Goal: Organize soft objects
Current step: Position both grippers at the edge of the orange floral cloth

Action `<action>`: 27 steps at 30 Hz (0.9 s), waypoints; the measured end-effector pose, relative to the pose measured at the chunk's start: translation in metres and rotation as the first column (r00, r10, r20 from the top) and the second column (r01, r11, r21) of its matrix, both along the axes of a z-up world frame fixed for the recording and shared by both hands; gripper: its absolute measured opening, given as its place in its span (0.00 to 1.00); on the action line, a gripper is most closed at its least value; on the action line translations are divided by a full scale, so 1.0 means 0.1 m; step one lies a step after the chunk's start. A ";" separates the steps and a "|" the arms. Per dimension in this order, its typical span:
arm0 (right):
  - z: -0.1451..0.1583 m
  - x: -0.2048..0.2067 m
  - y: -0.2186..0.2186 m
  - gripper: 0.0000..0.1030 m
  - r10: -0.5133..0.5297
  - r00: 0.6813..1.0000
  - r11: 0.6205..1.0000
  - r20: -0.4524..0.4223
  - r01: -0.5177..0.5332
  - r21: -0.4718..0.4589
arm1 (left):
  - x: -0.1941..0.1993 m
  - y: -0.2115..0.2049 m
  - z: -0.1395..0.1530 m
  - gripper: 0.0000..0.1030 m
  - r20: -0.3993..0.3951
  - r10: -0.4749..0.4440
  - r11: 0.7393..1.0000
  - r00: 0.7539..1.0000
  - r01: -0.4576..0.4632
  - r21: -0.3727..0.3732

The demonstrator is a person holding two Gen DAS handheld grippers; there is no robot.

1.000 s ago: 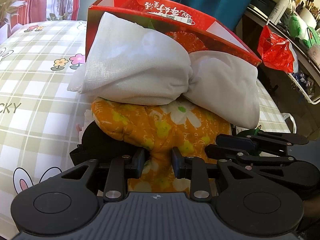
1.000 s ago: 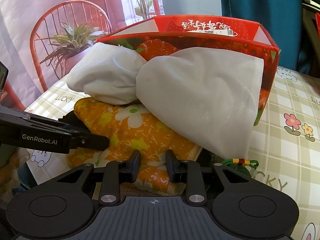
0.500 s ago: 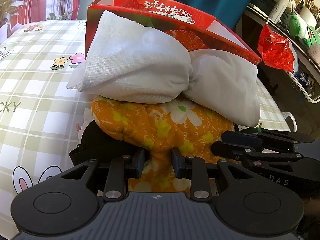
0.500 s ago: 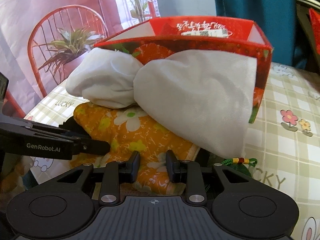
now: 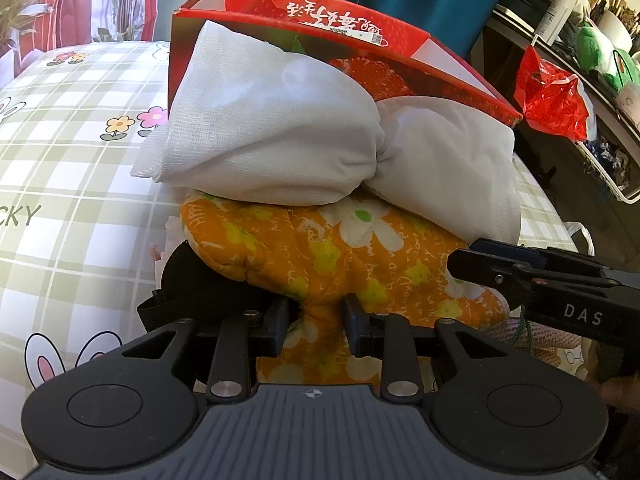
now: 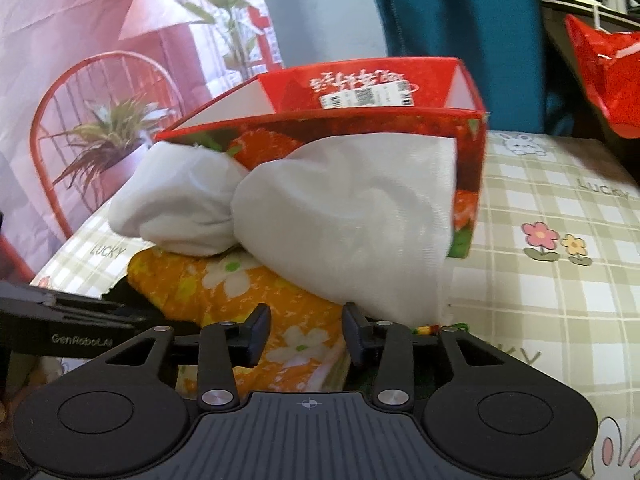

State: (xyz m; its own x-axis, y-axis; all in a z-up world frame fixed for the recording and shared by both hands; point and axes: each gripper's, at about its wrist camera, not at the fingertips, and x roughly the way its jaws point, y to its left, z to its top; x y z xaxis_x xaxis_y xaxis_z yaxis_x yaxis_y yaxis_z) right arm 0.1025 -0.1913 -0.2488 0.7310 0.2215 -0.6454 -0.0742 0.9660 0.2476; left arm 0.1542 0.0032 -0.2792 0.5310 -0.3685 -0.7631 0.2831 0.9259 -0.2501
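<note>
Red box point(image 6: 360, 92): its inside is hidden; white cloth bundle point(image 5: 280, 136) leans on its front.
Left tongs point(image 5: 314, 324): squeezing orange flowery cloth point(image 5: 320, 252).
Right tongs point(image 6: 306, 334): just opening, apart, orange cloth between.
Surface point(image 6: 560, 280): checked cloth.

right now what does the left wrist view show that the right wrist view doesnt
Only the left wrist view: the left tool shut on the orange floral cloth, and a cluttered shelf.

Only the right wrist view: the right tool, whose jaws have just been opening around that cloth, and a chair backdrop.

Both: the white bundle on the cloth, and the red box.
</note>
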 end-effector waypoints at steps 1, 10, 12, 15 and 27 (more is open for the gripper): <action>-0.01 0.01 -0.02 0.36 -0.009 1.000 1.000 -0.006 0.009 0.007 | 0.00 0.00 0.00 0.30 -0.001 0.000 1.000 1.000 0.000 -0.001; -0.03 0.00 0.00 0.40 -0.009 1.000 1.000 -0.019 0.009 0.003 | 0.00 0.00 0.00 0.30 -0.002 -0.001 1.000 1.000 0.001 0.000; -0.02 0.00 0.01 0.40 -0.006 1.000 1.000 -0.027 0.006 0.000 | 0.00 0.00 0.00 0.30 -0.001 -0.001 1.000 1.000 0.001 0.001; -0.01 -0.01 0.03 0.43 0.005 0.999 1.000 -0.041 -0.005 -0.006 | 0.00 0.00 0.00 0.30 0.000 -0.001 1.000 1.000 0.001 0.002; 0.00 -0.06 0.11 0.48 0.024 0.996 0.997 -0.089 -0.030 -0.067 | -0.01 0.02 -0.01 0.30 0.005 0.002 1.000 1.000 -0.002 -0.011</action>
